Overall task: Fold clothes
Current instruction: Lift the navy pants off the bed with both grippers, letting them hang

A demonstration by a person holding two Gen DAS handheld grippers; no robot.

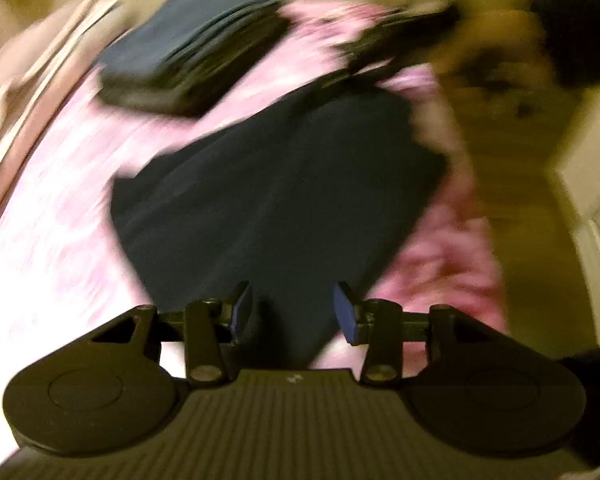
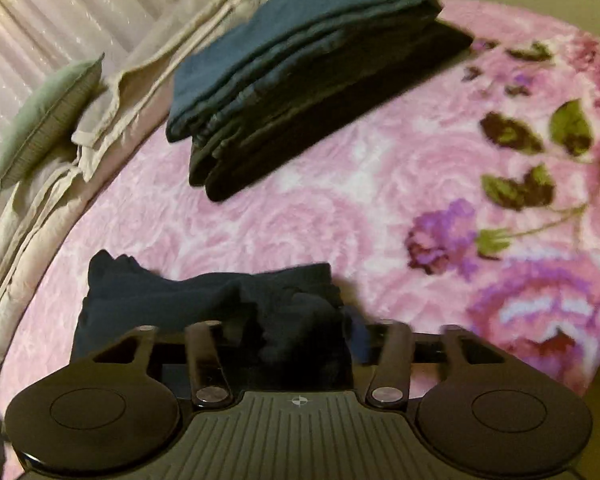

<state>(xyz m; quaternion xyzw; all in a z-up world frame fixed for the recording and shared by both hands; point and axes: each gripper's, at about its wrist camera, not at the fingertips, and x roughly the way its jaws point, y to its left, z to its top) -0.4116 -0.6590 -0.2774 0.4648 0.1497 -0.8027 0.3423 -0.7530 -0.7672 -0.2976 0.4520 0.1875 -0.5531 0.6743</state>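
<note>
The dark garment [image 1: 276, 200] lies spread on the bed's pink floral blanket [image 2: 340, 208], likely flat so it can be folded. A stack of folded clothes [image 2: 300, 72] sits well apart toward the bedding edge, keeping finished pieces clear. The left gripper [image 1: 294, 308] hovers over the garment's near end, jaws partly apart, nothing between them. The right gripper [image 2: 300, 332] is over the garment's bunched edge; cloth hides its fingertips, so I cannot tell its state.

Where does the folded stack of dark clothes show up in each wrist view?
Left wrist: folded stack upper left, blurred, beyond the dark garment.
Right wrist: folded stack upper centre, beyond the dark garment.
Shared landmark: pink floral blanket under both.
</note>
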